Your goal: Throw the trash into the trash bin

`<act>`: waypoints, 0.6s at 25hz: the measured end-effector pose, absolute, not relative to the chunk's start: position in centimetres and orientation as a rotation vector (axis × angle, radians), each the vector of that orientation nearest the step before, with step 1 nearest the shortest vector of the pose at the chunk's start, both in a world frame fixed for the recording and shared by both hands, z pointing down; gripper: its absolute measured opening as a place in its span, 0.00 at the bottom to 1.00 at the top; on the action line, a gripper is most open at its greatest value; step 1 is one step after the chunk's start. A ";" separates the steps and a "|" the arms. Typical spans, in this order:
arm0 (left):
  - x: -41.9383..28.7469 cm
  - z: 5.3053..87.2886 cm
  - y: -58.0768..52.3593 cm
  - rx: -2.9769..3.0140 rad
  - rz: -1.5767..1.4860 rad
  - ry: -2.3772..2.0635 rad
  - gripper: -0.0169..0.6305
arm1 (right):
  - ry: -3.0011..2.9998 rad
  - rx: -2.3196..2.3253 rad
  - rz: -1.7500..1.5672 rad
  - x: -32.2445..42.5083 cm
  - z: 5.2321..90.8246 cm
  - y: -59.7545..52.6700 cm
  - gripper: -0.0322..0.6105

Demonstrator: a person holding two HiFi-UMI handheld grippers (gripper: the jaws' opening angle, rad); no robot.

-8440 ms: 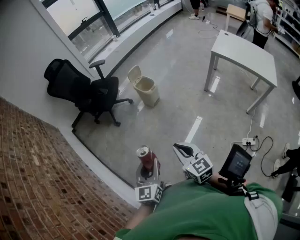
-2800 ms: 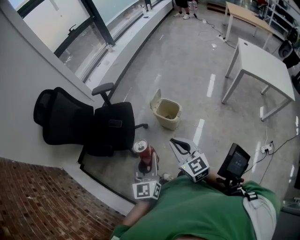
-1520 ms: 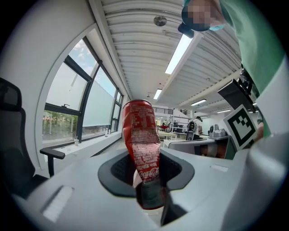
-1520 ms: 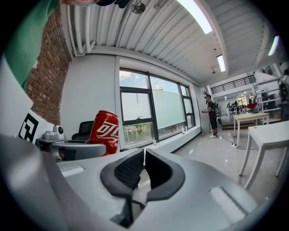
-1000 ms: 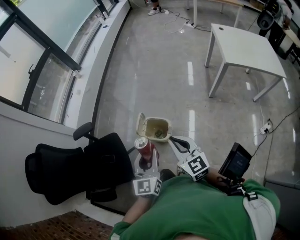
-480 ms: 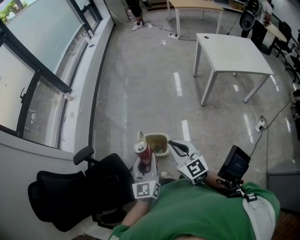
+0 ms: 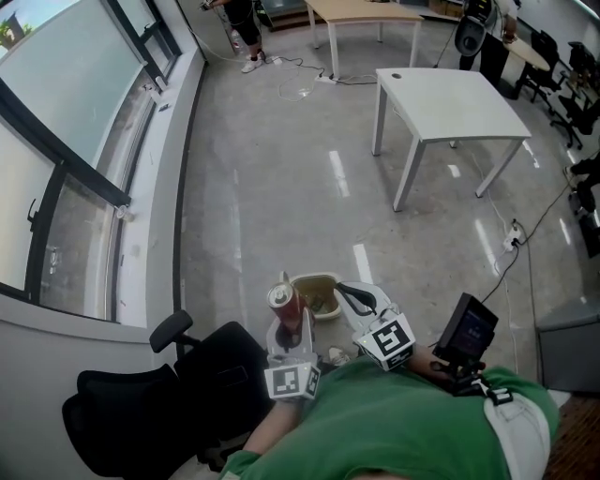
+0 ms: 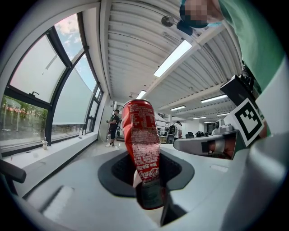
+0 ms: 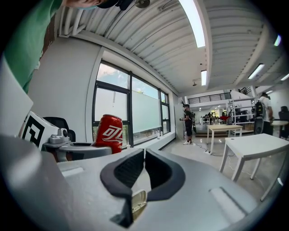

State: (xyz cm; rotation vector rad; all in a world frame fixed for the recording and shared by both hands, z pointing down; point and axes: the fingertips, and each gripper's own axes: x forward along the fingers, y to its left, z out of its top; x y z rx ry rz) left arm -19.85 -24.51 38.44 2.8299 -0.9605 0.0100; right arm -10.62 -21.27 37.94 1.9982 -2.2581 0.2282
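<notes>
A red soda can (image 7: pixel 284 304) stands upright between the pads of my left gripper (image 7: pixel 288 321), which is shut on its lower half. In the left gripper view the can (image 8: pixel 141 140) fills the middle, leaning slightly. Just beyond and below both grippers, a beige trash bin (image 7: pixel 315 292) stands on the floor with its lid flipped open and some litter inside. My right gripper (image 7: pixel 345 292) hovers beside the can over the bin's right rim; its pads (image 9: pixel 156 173) meet with nothing between them. A sliver of the bin (image 9: pixel 137 203) shows below those jaws.
A black office chair (image 7: pixel 164 398) sits close at the lower left. A white table (image 7: pixel 448 101) and a wooden table (image 7: pixel 361 9) stand farther off. A window wall with a low ledge (image 7: pixel 183 141) runs along the left. A cable and power strip (image 7: pixel 512 240) lie at right.
The bin has drawn closer and now lies right under the gripper tips. The chair has slid toward the lower left of the view. The can stays gripped.
</notes>
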 end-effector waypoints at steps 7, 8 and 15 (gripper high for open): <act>-21.8 39.3 -26.1 2.819 0.006 -0.941 0.20 | -2.222 2.013 0.233 -12.3 38.4 -22.9 0.07; -21.5 39.3 -26.2 2.817 0.005 -0.945 0.20 | -2.219 2.014 0.232 -11.9 38.2 -23.0 0.07; -21.1 40.3 -28.6 2.806 0.036 -0.963 0.20 | -2.244 1.989 0.242 -11.6 39.4 -25.8 0.07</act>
